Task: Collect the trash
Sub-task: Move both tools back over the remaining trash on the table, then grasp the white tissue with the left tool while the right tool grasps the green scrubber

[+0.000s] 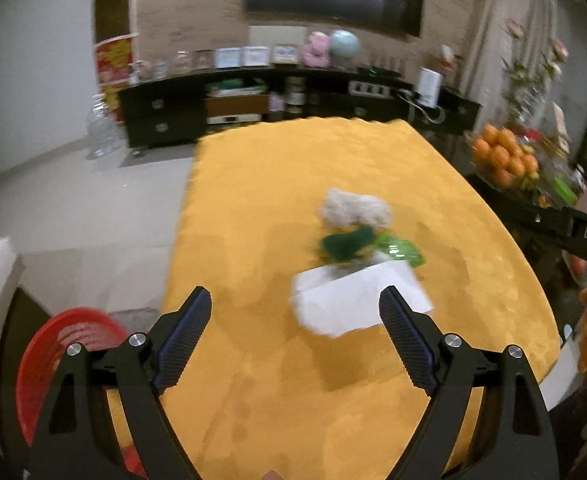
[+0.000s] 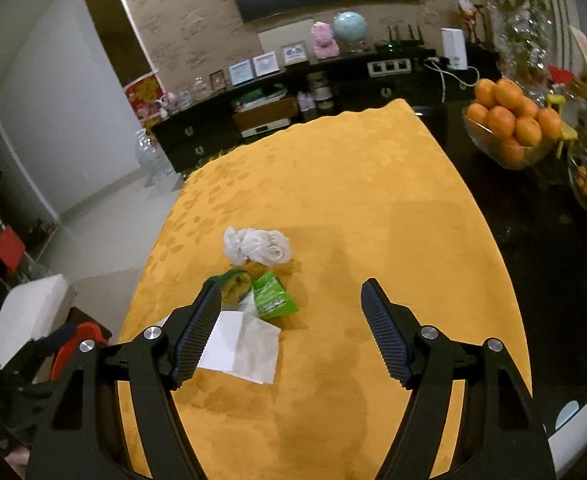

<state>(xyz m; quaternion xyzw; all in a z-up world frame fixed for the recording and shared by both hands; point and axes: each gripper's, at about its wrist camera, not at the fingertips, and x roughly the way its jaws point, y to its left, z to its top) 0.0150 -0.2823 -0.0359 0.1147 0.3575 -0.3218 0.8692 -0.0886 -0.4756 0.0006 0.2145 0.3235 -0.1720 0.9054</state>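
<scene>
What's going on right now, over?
Both grippers open, empty. Trash heaped on yellow cloth: tissue, wrappers, paper. Nothing blocking.

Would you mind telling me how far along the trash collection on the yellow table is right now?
Nothing looks collected yet. The crumpled white tissue, the green wrapper, the dark green and yellow scrap and the white paper all lie on the yellow tablecloth. Nothing is in hand: the left tongs and right tongs are open and empty. All four pieces remain; a red basket sits beside the table.
</scene>
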